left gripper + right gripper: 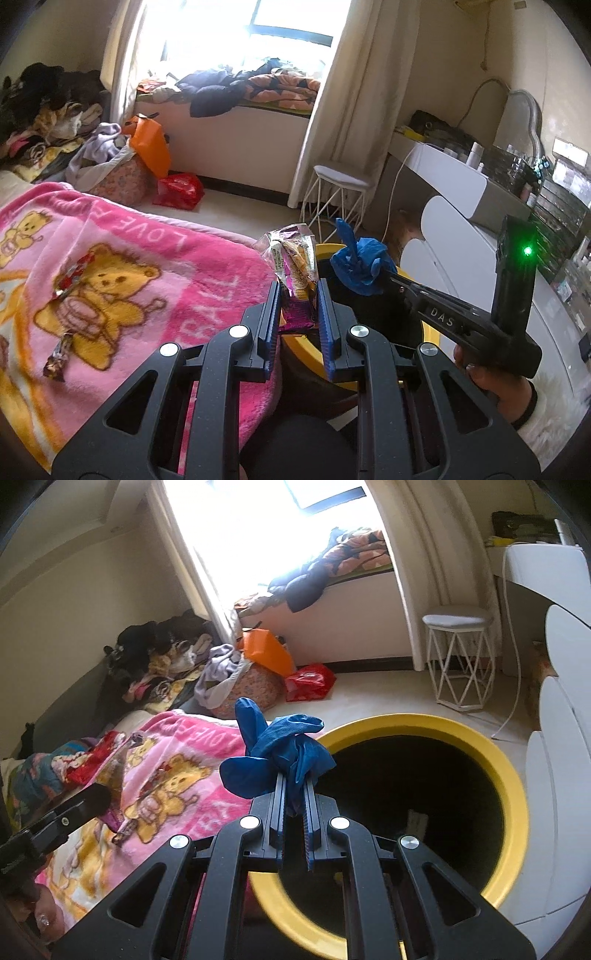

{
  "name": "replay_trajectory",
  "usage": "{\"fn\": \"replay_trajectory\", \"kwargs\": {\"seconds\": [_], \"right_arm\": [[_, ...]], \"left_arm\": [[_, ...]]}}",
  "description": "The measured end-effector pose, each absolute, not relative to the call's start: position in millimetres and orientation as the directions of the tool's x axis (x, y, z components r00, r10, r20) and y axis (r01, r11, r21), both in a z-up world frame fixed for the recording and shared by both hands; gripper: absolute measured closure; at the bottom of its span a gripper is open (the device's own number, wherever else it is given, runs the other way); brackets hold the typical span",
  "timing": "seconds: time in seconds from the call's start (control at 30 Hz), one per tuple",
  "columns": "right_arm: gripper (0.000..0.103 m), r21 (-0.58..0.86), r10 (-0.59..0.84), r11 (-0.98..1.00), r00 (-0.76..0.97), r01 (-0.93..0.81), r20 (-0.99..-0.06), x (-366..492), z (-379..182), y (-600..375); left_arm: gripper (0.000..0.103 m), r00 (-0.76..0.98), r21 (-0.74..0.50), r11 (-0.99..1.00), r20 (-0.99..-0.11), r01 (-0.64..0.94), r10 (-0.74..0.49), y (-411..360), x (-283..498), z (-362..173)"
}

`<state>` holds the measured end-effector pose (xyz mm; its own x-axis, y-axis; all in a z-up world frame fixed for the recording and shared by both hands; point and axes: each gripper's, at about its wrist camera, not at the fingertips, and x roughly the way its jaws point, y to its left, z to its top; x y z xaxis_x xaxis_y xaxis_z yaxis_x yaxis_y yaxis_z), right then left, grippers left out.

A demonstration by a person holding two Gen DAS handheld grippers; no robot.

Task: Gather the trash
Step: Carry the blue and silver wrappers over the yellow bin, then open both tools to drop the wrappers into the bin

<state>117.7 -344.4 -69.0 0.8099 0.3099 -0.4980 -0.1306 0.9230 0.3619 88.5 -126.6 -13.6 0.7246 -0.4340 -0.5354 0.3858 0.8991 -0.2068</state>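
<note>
My left gripper (pixel 298 291) is shut on a purple and yellow snack wrapper (pixel 294 273), held upright over the near rim of the yellow trash bin (pixel 293 341). My right gripper (pixel 294 779) is shut on a crumpled blue glove (pixel 275 751) above the left rim of the yellow trash bin (pixel 506 775), whose inside is black. In the left wrist view the blue glove (pixel 360 266) hangs at the tip of the right gripper (pixel 384 275), over the bin. Two more wrappers, a red one (pixel 72 280) and a dark one (pixel 57 356), lie on the pink bear blanket (pixel 122 266).
The bed with the pink blanket (pixel 173 782) borders the bin on the left. A white wire stool (pixel 458 657), white dresser (pixel 458 206), orange bag (pixel 267 651), red bag (pixel 308 683) and heaps of clothes (pixel 162 653) stand around the pale floor.
</note>
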Motion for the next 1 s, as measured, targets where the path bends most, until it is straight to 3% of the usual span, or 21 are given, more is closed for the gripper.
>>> {"fn": "replay_trajectory", "kwargs": {"seconds": [1.0], "right_arm": [[0.095,0.359,0.162,0.931,0.805,0.066,-0.57,122,-100,-400]], "left_arm": [[0.089,0.645,-0.184,0.857,-0.588,0.481,-0.488,-192,104,-41]]}}
